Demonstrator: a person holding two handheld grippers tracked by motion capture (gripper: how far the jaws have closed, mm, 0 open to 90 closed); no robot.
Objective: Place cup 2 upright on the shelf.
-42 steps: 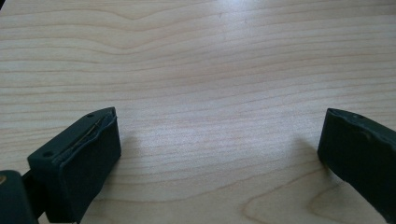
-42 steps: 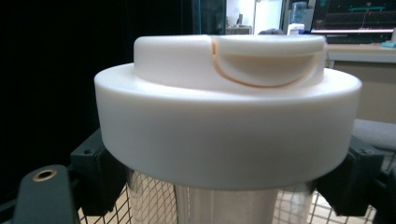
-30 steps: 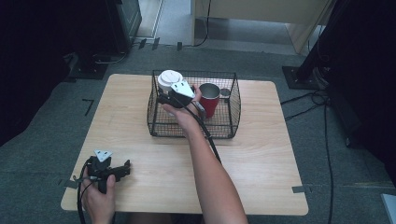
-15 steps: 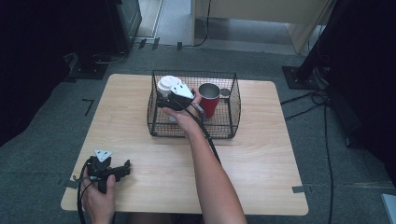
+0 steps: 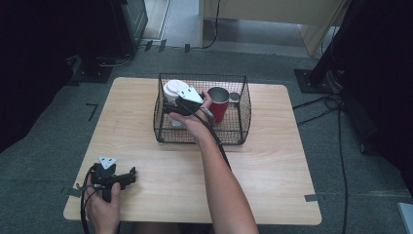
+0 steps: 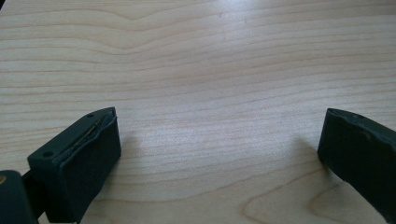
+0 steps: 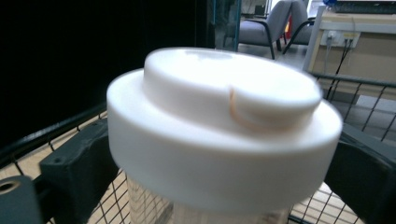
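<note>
Since the earlier pictures almost nothing on the table has shifted: both hands sit where they were, and the one change is at the right gripper (image 5: 171, 108), whose jaws have just been opening around the white-lidded cup (image 5: 173, 92) that stands between them. In the right gripper view the cup's lid (image 7: 219, 126) bulges close and blurred between the two black jaws, which flank it just under its rim; whether the pads touch the cup's sides cannot be made out, because the lid overhangs and hides them, and the cup's body below is cut off by the bottom edge. The cup stands in the left end of the wire basket (image 5: 243, 117), directly ahead of this gripper's jaws. In the high view the gripper's grey plate and the hand cover most of the cup, so only its lid shows. Just to the right of that hand, inside the same basket, stands a red cup (image 5: 218, 105), and beyond it a small grey thing too small to name. The left gripper (image 5: 127, 176) rests near the table's near left corner, well apart from the basket, jaws spread wide with nothing but bare wooden table (image 6: 219, 70) between them.
</note>
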